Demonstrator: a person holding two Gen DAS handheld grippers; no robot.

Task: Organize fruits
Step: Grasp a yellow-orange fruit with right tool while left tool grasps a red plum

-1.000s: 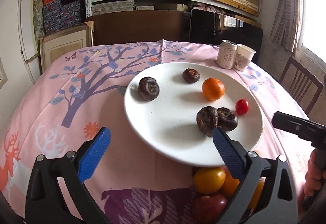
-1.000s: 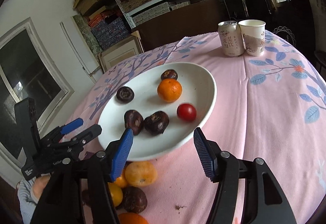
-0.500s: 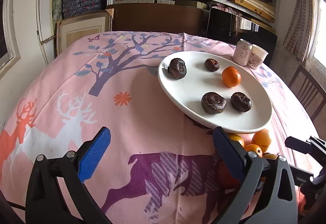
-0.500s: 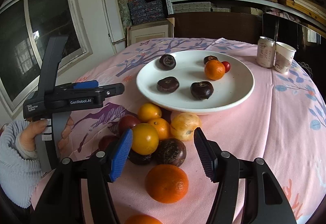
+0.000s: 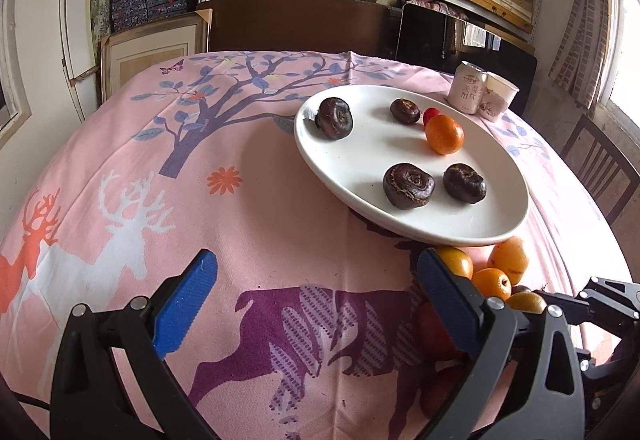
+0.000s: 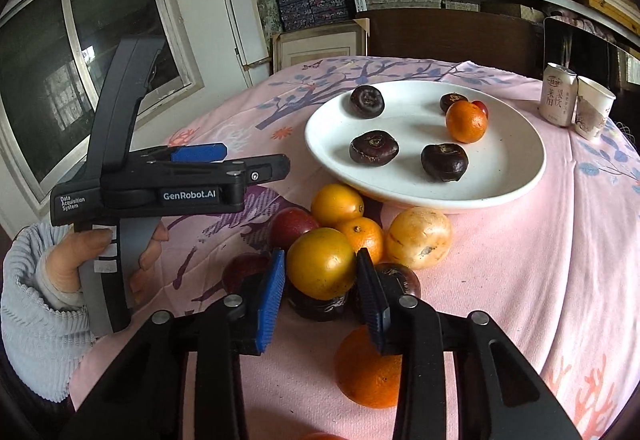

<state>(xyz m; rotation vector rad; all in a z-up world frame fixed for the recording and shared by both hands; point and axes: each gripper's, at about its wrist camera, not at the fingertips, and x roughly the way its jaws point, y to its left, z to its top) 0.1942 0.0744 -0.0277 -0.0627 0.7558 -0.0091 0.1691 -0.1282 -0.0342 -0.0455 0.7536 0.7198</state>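
Observation:
A white plate (image 6: 512, 160) carries several dark round fruits, an orange (image 6: 466, 121) and a small red tomato (image 6: 481, 107). In front of the plate lies a pile of loose fruit (image 5: 496, 280) on the pink cloth. In the right wrist view my right gripper (image 6: 322, 282) is closing its jaws on a yellow-orange fruit (image 6: 320, 266) on top of that pile, and both blue pads touch its sides. My left gripper (image 5: 316, 300) hangs open over bare cloth to the left of the pile, nothing between its fingers. It also shows at the left as the left gripper (image 6: 248, 160), held by a hand.
A drink can (image 6: 558, 94) and a paper cup (image 6: 592, 112) stand at the far right behind the plate. A large orange (image 6: 368, 372) lies close under my right gripper. The table's edge curves away on the left. A chair (image 5: 600, 168) stands to the right.
My right gripper pulled back from the plate to the loose pile and its jaws narrowed onto the yellow-orange fruit. The left gripper drifted back and left, still open.

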